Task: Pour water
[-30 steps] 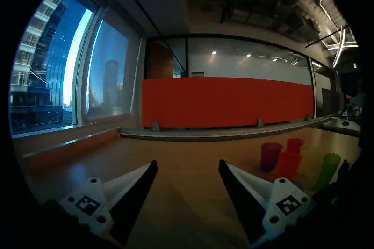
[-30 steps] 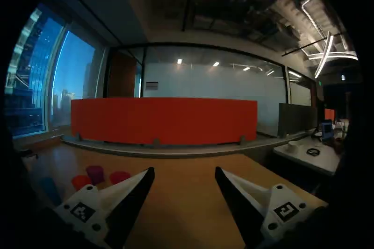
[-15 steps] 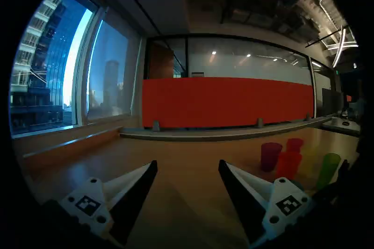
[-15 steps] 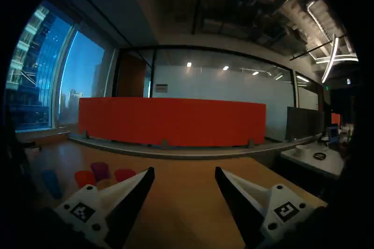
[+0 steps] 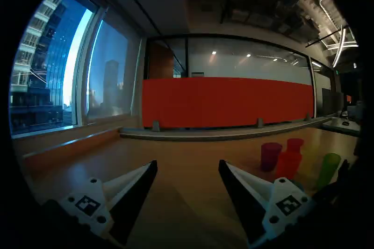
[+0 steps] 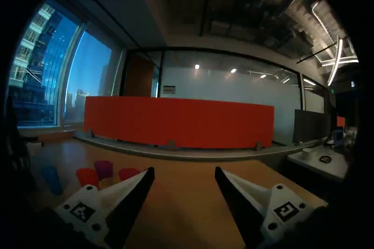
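Note:
Several plastic cups stand grouped on the wooden table. In the left gripper view a purple cup (image 5: 270,155), an orange cup (image 5: 288,165), a red cup (image 5: 295,145) and a green cup (image 5: 329,169) sit to the right of my left gripper (image 5: 187,172), which is open and empty. From the right gripper view the group lies at the lower left: a blue cup (image 6: 51,179), an orange cup (image 6: 87,177), a purple cup (image 6: 104,169) and a red cup (image 6: 128,173). My right gripper (image 6: 183,176) is open with nothing between its fingers.
A long red divider panel (image 5: 226,102) stands along the far edge of the table (image 5: 187,155). Tall windows (image 5: 56,76) run along the left. A white desk (image 6: 318,162) with small items stands at the right in the right gripper view.
The right gripper view has swung left, so the cups sit farther toward the middle and show more fully. The left gripper has stayed still.

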